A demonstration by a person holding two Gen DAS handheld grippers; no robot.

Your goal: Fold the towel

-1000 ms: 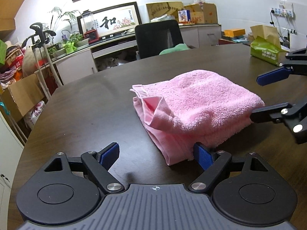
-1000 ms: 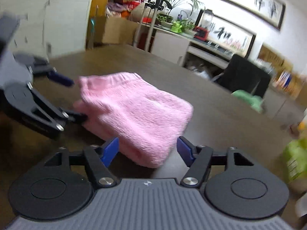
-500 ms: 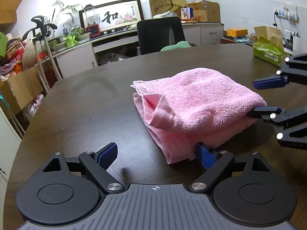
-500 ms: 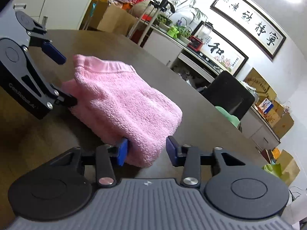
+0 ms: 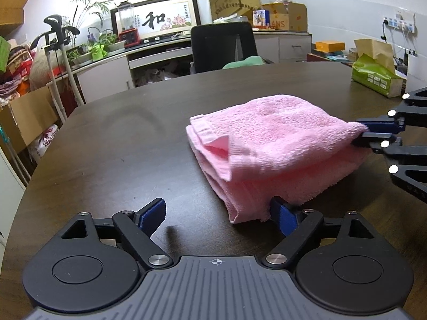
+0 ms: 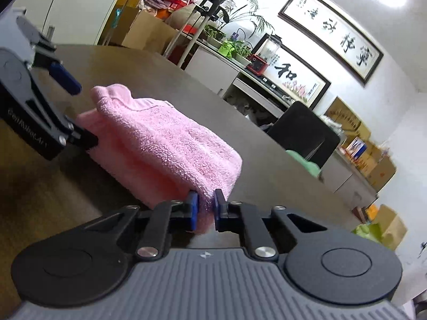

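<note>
Right tool [image 6: 205, 209], fingers drawn narrow, pinches a thick corner of the pink towel [image 6: 165, 149] between its blue pads [image 6: 192, 208]; seen from the left wrist cam, the same tool [image 5: 367, 130] bites the towel's far right edge, that edge lifted a little off the surface. Left tool [image 5: 217, 217] sits wide apart, holding nothing: its right pad [image 5: 283, 217] touches the near corner of the towel [image 5: 269, 146], its left pad [image 5: 153, 213] well clear over bare wood. From the right wrist cam the left tool [image 6: 77, 112] shows at frame left w/ one finger against the towel's end and the other above it.

The towel lies folded in several layers near the middle of the dark, rounded tabletop [image 5: 120, 146], hemmed edges stacked toward the left tool's side, one small triangular flap turned up on top. The fold facing the right tool is rounded and bulky.

Beyond it: a green tissue pack [image 5: 373, 78] at the tabletop's far right, a black office chair [image 5: 222, 46] pushed in at the far side w/ a green cloth on its seat. Behind, a low counter w/ potted plants [image 5: 98, 45], a red-based blender [image 5: 128, 26], a framed calligraphy panel [image 5: 157, 18] and cardboard boxes [image 5: 283, 17]. A larger calligraphy frame [image 6: 336, 29] hangs higher on the wall.
</note>
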